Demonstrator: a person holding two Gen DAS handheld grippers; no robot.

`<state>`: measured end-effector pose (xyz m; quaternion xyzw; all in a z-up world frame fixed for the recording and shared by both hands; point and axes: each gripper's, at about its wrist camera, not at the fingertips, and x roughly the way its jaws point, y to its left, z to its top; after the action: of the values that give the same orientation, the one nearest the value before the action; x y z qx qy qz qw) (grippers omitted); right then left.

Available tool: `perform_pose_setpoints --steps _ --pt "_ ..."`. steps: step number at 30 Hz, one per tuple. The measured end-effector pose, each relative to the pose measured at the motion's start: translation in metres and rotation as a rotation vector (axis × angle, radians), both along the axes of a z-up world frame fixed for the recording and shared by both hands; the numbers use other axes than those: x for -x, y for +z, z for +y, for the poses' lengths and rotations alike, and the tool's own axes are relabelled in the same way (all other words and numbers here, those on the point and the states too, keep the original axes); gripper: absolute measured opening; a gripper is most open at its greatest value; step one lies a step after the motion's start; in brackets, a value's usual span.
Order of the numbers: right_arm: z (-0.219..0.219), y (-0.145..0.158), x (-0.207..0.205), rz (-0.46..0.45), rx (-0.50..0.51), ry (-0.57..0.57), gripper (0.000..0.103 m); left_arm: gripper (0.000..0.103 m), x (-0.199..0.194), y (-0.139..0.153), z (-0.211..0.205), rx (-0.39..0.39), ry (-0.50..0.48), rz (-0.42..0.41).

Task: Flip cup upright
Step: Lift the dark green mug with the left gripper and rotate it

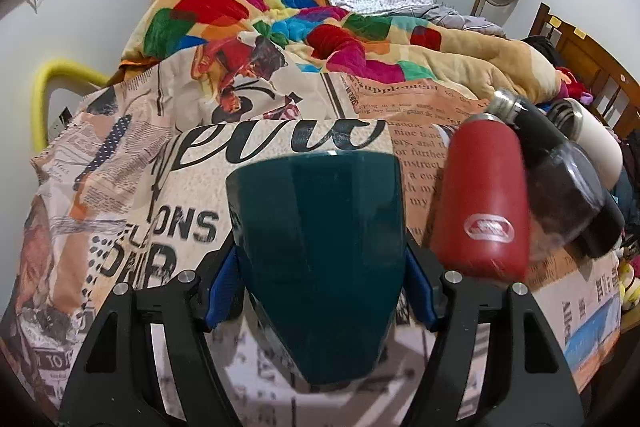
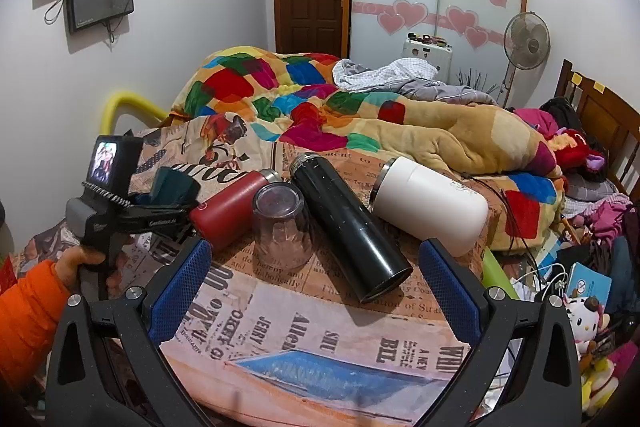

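Filling the lower centre of the left wrist view, the dark teal cup sits between the blue pads of the left gripper, which press on its two sides. Whether its rim or its base faces the camera is hard to make out, and its lowest part blurs into the cloth.

The right wrist view shows the same cup at middle left, small and half hidden by the left gripper, with an orange-sleeved hand below it. The right gripper stands with fingers wide apart over the newspaper-print cloth, holding nothing.

Only this view shows whole the clear glass, mouth down, the black flask and the white flask, both lying down. The red flask is clearest in the left view, at right; there the black flask is blurred.
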<state>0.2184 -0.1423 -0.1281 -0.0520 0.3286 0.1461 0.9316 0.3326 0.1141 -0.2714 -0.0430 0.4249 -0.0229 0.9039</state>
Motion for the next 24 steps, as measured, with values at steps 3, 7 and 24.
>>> perform_pose_setpoints --steps 3,7,24 --pt "-0.001 0.003 0.003 -0.005 -0.002 -0.001 0.103 0.069 0.016 0.010 -0.003 -0.002 -0.004 -0.011" --pt "-0.005 0.008 0.008 -0.016 -0.009 -0.001 0.103 0.068 0.040 0.026 -0.009 -0.001 -0.016 -0.033" --pt "-0.031 0.027 0.040 -0.070 -0.052 -0.032 0.103 0.068 0.125 0.111 -0.088 -0.038 -0.165 -0.171"
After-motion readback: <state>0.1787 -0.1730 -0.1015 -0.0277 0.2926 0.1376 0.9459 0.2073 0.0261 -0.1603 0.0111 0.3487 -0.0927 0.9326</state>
